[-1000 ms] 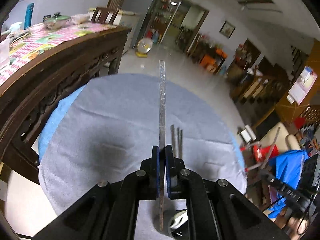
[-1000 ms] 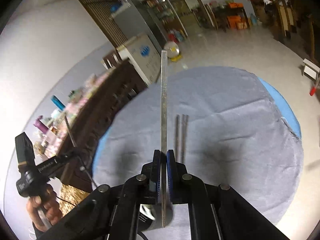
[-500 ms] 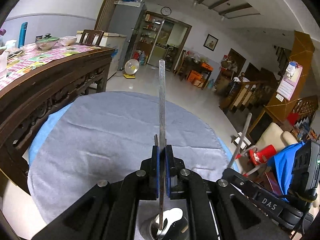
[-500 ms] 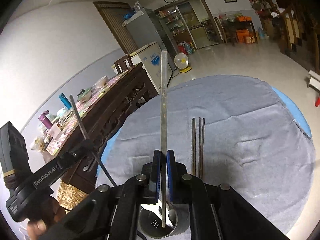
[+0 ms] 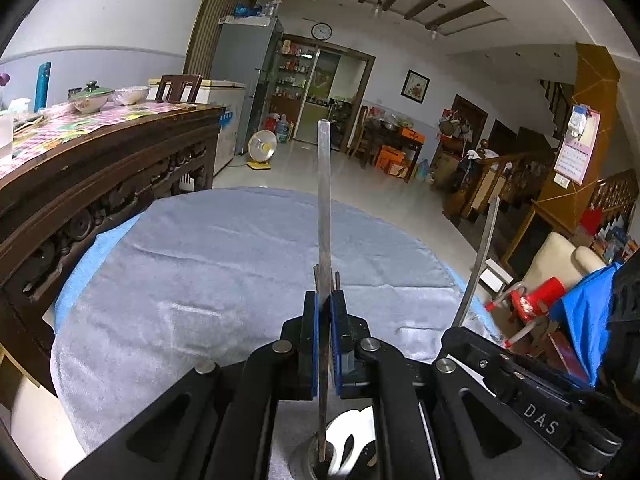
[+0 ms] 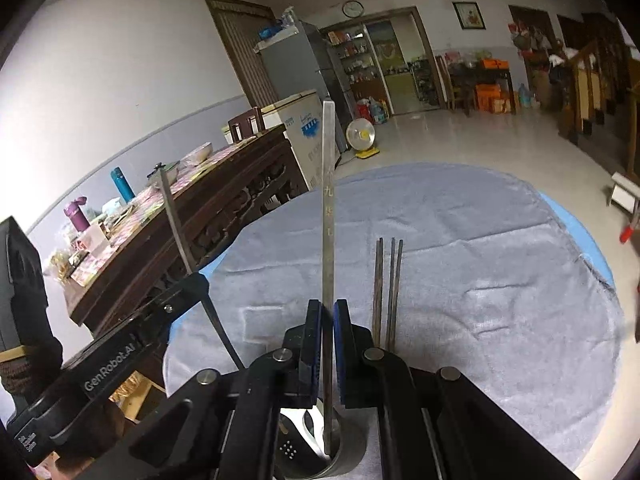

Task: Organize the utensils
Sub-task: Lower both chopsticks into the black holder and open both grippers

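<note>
Chopsticks are the matter at hand: each gripper holds one flat metal chopstick upright, with its lower end dipping into a metal holder that stands at the near edge of a round table.

From the left wrist camera, the left gripper [image 5: 325, 340] is clamped on its chopstick [image 5: 324, 220], the blue-padded jaws pressed against both flat sides. The stick runs straight up past the jaws, and its bottom tip sits inside the holder [image 5: 308, 462], beside a white spoon [image 5: 348, 432] already standing in it. The right gripper [image 5: 460, 332] shows at the right of this view, with its own chopstick [image 5: 480, 260] leaning slightly.

From the right wrist camera, the right gripper [image 6: 328, 344] is likewise closed tight on its chopstick [image 6: 328, 220], which bears small engraved characters on its upper part. The lower end reaches down into the holder [image 6: 348, 460], next to a slotted white utensil [image 6: 292, 446]. The left gripper [image 6: 188, 288] appears at the left, pinching the other chopstick [image 6: 176, 232].

Three more chopsticks [image 6: 387, 292] lie flat together on the grey cloth [image 6: 500, 300] covering the table, just right of the right gripper and pointing away from it. A dark carved wooden table [image 6: 240, 184] stands beyond on the left.
</note>
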